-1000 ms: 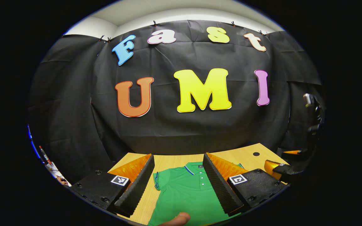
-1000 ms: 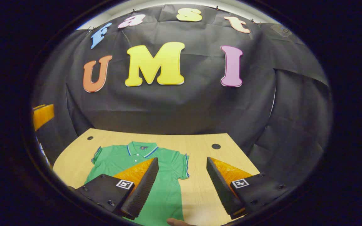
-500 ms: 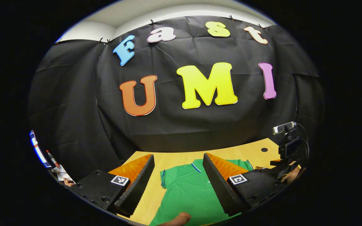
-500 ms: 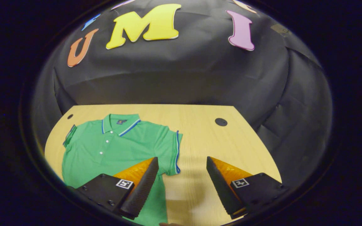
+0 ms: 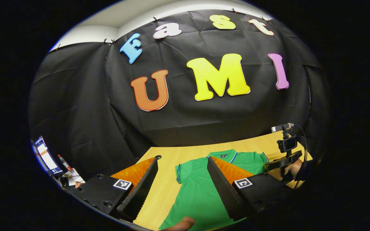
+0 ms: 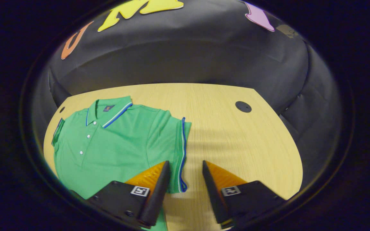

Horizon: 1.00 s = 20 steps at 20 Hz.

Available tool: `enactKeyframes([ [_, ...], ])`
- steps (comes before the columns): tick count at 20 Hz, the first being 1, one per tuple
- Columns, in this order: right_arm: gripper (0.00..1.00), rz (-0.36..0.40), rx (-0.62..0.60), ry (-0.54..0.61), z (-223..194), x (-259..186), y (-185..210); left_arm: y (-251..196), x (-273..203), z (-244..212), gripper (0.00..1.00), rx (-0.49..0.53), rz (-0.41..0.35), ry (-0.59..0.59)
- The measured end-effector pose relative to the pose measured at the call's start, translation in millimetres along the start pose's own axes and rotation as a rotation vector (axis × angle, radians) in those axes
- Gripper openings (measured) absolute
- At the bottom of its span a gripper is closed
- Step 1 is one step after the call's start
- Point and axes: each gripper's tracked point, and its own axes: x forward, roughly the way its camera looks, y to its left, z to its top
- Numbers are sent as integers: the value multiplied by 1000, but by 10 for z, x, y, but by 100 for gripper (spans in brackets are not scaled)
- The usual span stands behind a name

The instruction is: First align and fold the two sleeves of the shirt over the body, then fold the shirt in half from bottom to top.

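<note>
On the pale wooden table [image 6: 236, 138] the green short-sleeved polo shirt [image 6: 114, 141] lay flat, unfolded; the right gripper [image 6: 181, 186] had dropped toward its blue-trimmed right sleeve [image 6: 175, 141], jaws narrowed but apart, straddling the hem — a grasp seemed imminent; the left gripper [image 5: 181, 183] hovered spread, its view alone catching the far sleeve [image 5: 180, 168].
</note>
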Motion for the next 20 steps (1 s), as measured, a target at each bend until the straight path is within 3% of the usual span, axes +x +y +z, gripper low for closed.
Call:
enactKeyframes([
  [2, 47, 20, 10, 24, -48, 30, 52, 30, -1, -32, 100, -6, 13, 11],
  [4, 48, 21, 8, 15, -21, 62, 71, 30, 3, -76, 100, -8, 17, 22],
  [5, 18, 23, 7, 20, -45, 74, 98, 42, -7, -89, 100, -7, 19, 27],
  [8, 18, 19, 9, 13, 14, 104, 111, 53, 1, -105, 99, -13, 20, 32],
  [9, 6, 16, 18, 14, -33, 105, 105, 56, -1, -106, 99, -12, 20, 32],
  [15, 7, 14, 14, -19, 100, -28, 139, 153, 19, -134, 99, -15, 35, 36],
  [19, 1, 61, -35, -64, 270, -155, 358, 255, 20, -190, 99, -36, 51, 49],
  [20, 4, 65, -55, -78, 322, -202, 421, 281, 8, -194, 100, -42, 58, 48],
])
